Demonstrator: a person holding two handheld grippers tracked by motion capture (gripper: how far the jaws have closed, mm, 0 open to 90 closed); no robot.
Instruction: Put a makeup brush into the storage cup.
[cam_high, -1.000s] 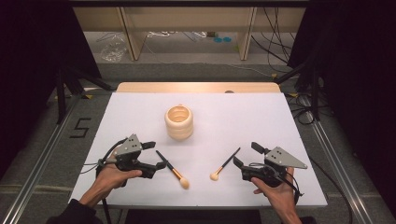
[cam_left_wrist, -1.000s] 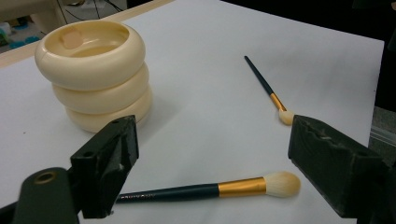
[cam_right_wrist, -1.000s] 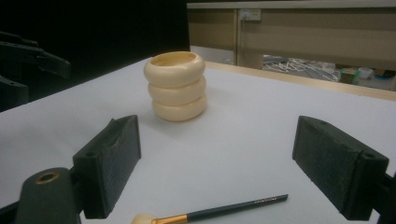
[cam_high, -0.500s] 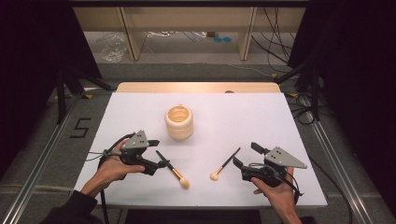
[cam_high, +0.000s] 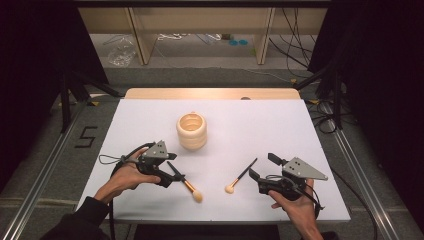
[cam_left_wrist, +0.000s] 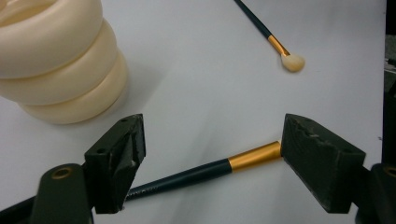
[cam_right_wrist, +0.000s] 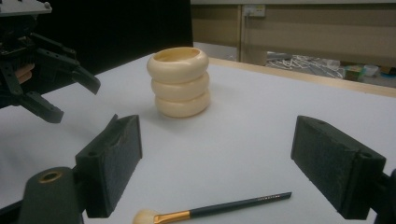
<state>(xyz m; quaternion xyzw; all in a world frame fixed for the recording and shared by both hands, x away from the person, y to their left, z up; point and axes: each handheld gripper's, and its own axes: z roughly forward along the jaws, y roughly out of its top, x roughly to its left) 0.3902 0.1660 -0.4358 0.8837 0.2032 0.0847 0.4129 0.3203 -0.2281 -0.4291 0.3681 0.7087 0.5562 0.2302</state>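
I take the work to be putting the two makeup brushes into the ribbed cream cup (cam_high: 191, 131), and nothing is in it yet; both brushes lie flat on the white table (cam_high: 260, 125).

My left gripper (cam_high: 167, 173) sits on my side of the cup and a little to its left. Its jaws have just been closing but are wide apart, with the handle of the left brush (cam_left_wrist: 205, 170) lying between them on the table, the gold collar close to one pad. The pads do not press on it, so the grip is not made.

My right gripper (cam_high: 260, 170) is on my side of the cup and well off to its right, jaws fully spread and holding nothing. The right brush (cam_right_wrist: 212, 211) lies just in front of them, bristles toward me, handle tip pointing toward the cup.

So what is left is nearly all of it: pinch, lift, tip upright, drop in, twice.

Room is generous. Between the cup and both brushes the table is bare, and the cup stands well in from every edge. The near edge is close behind my hands, so I would judge lifting toward the cup the safer direction.
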